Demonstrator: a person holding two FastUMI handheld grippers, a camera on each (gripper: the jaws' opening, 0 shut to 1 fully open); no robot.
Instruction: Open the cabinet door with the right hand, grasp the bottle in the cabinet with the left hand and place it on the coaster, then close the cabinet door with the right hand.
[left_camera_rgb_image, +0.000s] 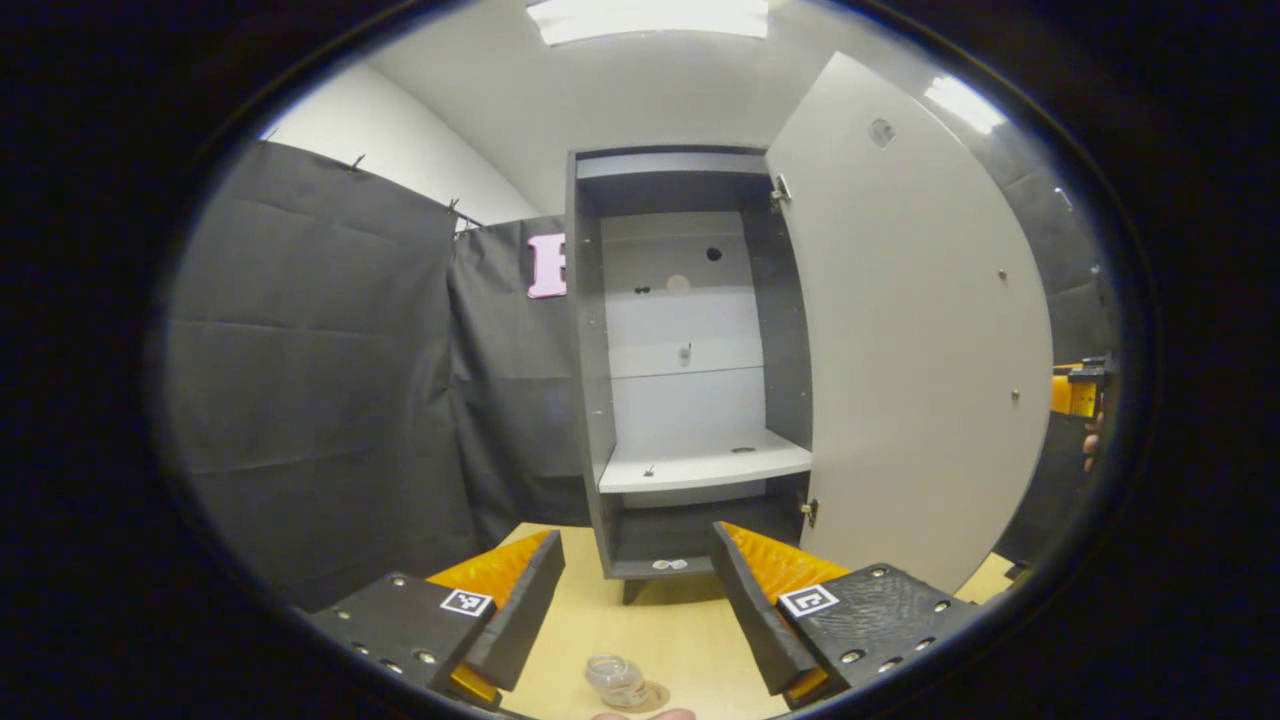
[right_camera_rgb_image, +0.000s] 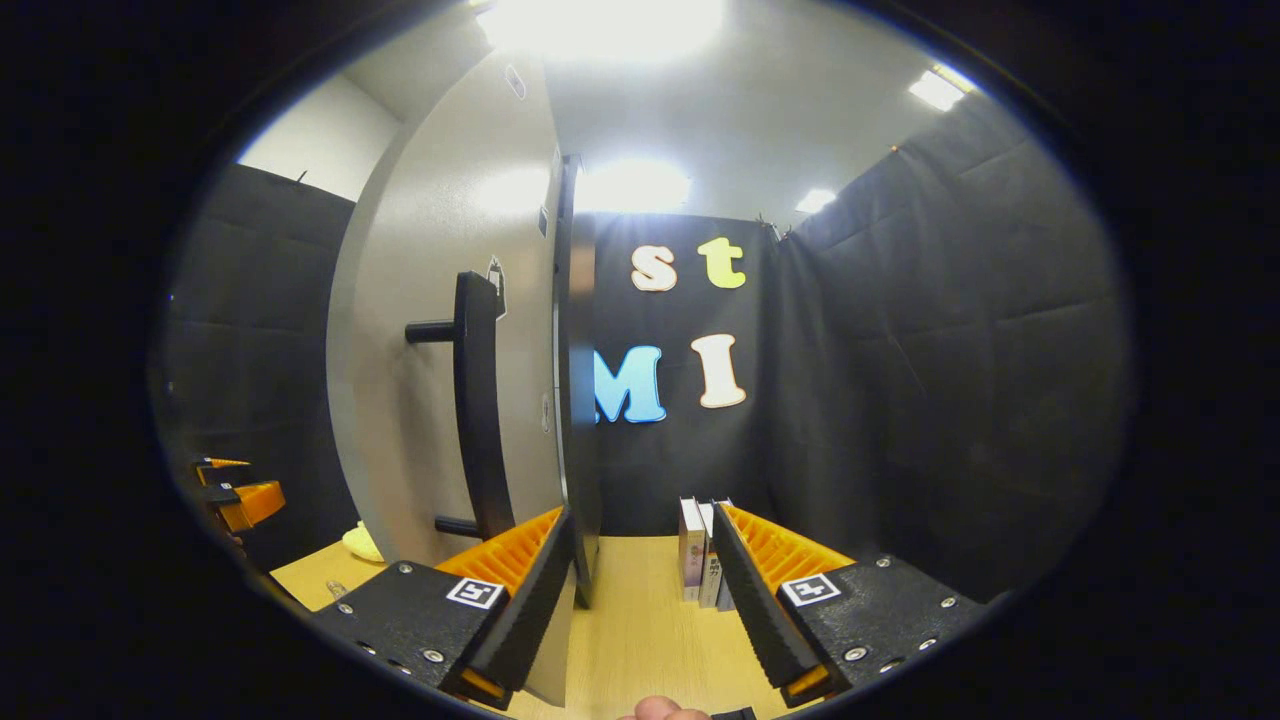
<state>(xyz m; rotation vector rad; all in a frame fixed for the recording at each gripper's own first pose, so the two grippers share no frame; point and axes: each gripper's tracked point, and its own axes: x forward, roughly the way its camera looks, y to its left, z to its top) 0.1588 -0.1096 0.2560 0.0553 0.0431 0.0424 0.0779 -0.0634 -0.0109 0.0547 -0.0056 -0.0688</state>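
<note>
Black cloth walls close in a light wooden table (left_camera_rgb_image: 690, 640) in the left gripper view, where the grey cabinet (left_camera_rgb_image: 690, 360) stands with its door (left_camera_rgb_image: 910, 330) swung wide; the left gripper (left_camera_rgb_image: 640, 610) hovers released and empty above the clear bottle (left_camera_rgb_image: 615, 680), which sits on the coaster (left_camera_rgb_image: 655, 695) just in front of the cabinet. From the right gripper view, the right gripper (right_camera_rgb_image: 640, 600) is spread apart, empty, straddling the door's edge beside its black handle (right_camera_rgb_image: 478, 400), with some books (right_camera_rgb_image: 700, 550) standing on the table behind.
</note>
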